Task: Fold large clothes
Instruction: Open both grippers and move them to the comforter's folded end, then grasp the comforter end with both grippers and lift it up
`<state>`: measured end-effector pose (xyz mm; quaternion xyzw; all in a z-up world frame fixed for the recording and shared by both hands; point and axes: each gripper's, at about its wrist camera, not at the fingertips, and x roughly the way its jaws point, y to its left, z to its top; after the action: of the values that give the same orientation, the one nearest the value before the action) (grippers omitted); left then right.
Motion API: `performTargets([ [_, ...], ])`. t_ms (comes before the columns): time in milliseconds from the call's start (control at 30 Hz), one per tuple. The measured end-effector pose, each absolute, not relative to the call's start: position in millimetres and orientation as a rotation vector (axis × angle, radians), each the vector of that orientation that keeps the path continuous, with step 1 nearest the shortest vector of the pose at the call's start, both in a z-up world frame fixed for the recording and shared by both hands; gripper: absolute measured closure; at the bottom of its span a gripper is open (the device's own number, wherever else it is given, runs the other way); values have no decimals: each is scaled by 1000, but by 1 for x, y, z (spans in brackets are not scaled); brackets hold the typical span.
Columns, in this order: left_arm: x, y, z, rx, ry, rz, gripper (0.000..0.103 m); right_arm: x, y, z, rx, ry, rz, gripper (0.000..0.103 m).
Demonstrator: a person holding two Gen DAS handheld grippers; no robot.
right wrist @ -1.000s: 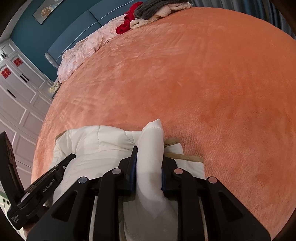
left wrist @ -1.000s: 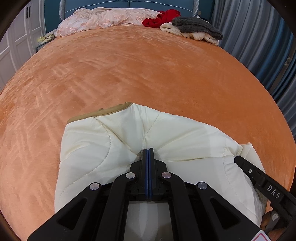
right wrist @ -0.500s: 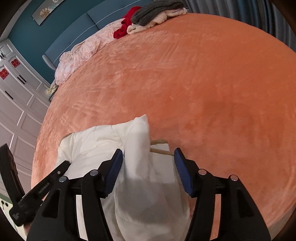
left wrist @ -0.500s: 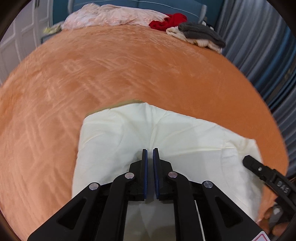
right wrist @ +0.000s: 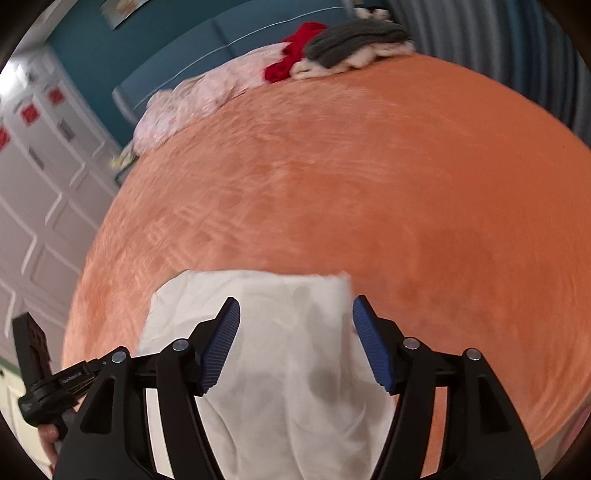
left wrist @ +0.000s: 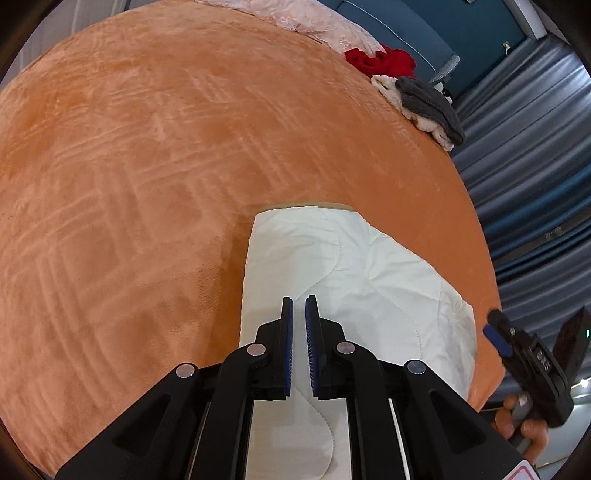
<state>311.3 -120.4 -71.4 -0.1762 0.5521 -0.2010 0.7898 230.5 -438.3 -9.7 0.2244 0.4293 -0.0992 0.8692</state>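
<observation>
A cream quilted garment (left wrist: 351,266) lies folded in a flat rectangle on the orange bed cover (left wrist: 147,184), near its front edge. My left gripper (left wrist: 299,299) hovers above the garment's left part, its blue pads a narrow gap apart with nothing between them. In the right wrist view the same garment (right wrist: 288,369) lies below my right gripper (right wrist: 295,310), whose jaws are opening wide and touch no cloth. The right gripper (left wrist: 496,339) also shows at the right edge of the left wrist view, and the left gripper (right wrist: 74,380) at the lower left of the right wrist view.
At the far end of the bed lie a pink cloth (left wrist: 314,26), a red garment (left wrist: 380,61) and a grey and cream pile (left wrist: 428,103). Blue-grey curtains (left wrist: 524,184) hang to the right. White cabinet doors (right wrist: 40,177) stand to the left.
Both grippers let go of the cream garment and rose. The left jaws parted a little, the right jaws spread wide. The raised fold dropped and the garment now lies flat.
</observation>
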Motion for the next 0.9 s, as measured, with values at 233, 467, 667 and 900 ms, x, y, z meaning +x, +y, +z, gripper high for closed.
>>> performTargets([
  [233, 267, -119, -52, -361, 1184, -562, 94, 191, -431, -10, 534, 950, -189, 42],
  [467, 196, -129, -69, -324, 1266, -680, 94, 89, -420, -40, 672, 1039, -173, 41],
  [667, 178, -141, -84, -262, 1278, -641, 94, 87, -397, -57, 603, 1094, -114, 75],
  [900, 182, -155, -96, -169, 1294, -612, 96, 92, -394, -83, 567, 1132, -161, 79],
])
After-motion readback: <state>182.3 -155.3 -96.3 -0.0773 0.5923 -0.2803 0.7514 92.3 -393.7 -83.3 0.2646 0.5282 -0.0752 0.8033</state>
